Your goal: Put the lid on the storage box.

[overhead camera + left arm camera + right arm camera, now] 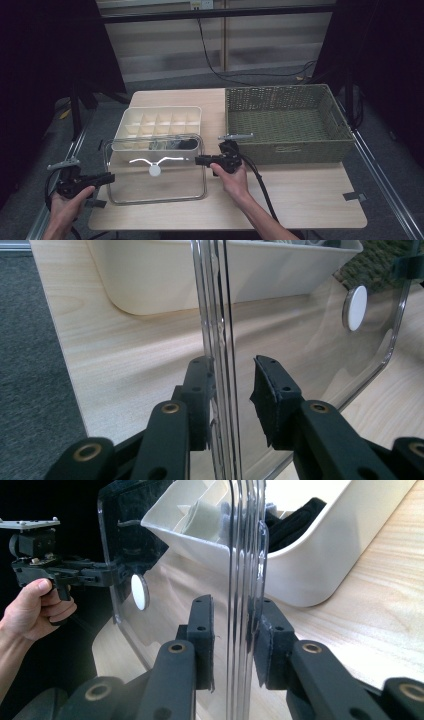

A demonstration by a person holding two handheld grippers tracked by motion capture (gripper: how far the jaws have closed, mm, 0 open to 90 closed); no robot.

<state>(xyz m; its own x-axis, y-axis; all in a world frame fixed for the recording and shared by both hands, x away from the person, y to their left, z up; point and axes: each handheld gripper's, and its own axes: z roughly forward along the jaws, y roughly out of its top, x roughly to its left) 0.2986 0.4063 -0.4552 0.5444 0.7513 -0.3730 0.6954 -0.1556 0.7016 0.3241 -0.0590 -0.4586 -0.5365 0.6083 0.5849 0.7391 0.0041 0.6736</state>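
A clear plastic lid [155,187] with a white round knob [155,170] hangs in front of a cream compartment box [131,120]. My left gripper [111,177] is at the lid's left edge. In the left gripper view the lid's rim [212,315] stands between the jaws [231,362]: one pad touches it and the other stands apart, so it is open. My right gripper [197,160] is at the lid's right edge. In the right gripper view its jaws [235,602] are shut on the rim [245,555]. That view also has the left gripper [112,572] at the far edge.
A green woven basket [290,150] stands at the right back of the wooden table [300,195]. Dark items [172,144] lie in the box's front compartments. The table's left edge runs close by my left hand, with grey floor [30,365] beyond.
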